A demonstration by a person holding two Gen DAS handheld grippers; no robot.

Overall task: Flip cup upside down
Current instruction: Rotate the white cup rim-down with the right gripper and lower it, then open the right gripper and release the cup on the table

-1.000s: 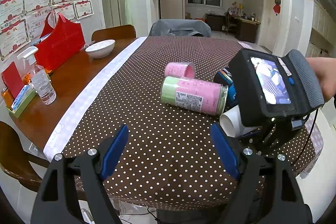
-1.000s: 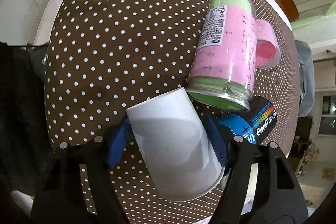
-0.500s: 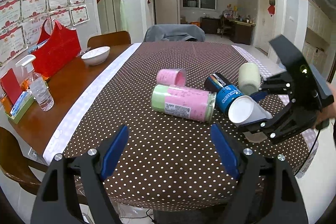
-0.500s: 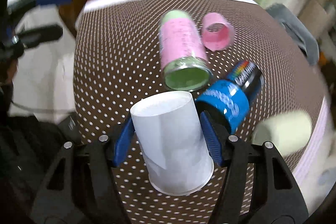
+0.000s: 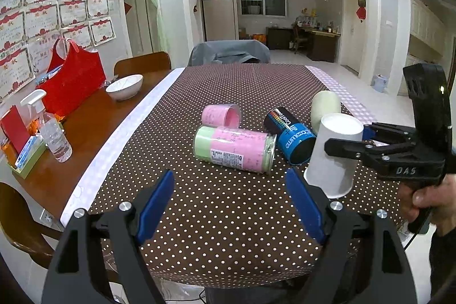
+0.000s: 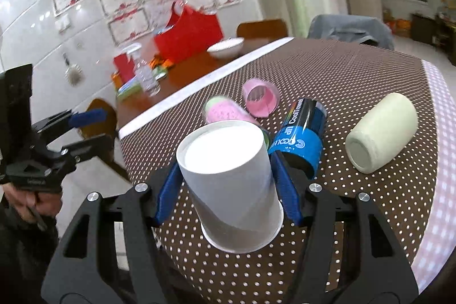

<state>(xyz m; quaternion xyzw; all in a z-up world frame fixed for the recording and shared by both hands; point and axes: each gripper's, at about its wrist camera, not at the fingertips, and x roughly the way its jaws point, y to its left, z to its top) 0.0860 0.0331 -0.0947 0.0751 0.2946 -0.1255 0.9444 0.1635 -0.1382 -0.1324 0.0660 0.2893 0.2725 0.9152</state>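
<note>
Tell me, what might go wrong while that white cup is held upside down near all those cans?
The white paper cup hangs tilted between the right gripper's fingers, so it could land on its rim's edge and tip. The blue can and the pink-and-green jar lie close by; lowering could knock them rolling. Squeezing might crush the paper.

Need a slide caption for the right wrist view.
Right gripper holds the white cup inverted above the dotted tablecloth.

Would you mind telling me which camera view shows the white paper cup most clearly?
The right wrist view: the white paper cup fills the centre, base up, rim down, clamped in the right gripper. The left wrist view shows it smaller, side-on at the right, partly crossed by a gripper finger.
</note>
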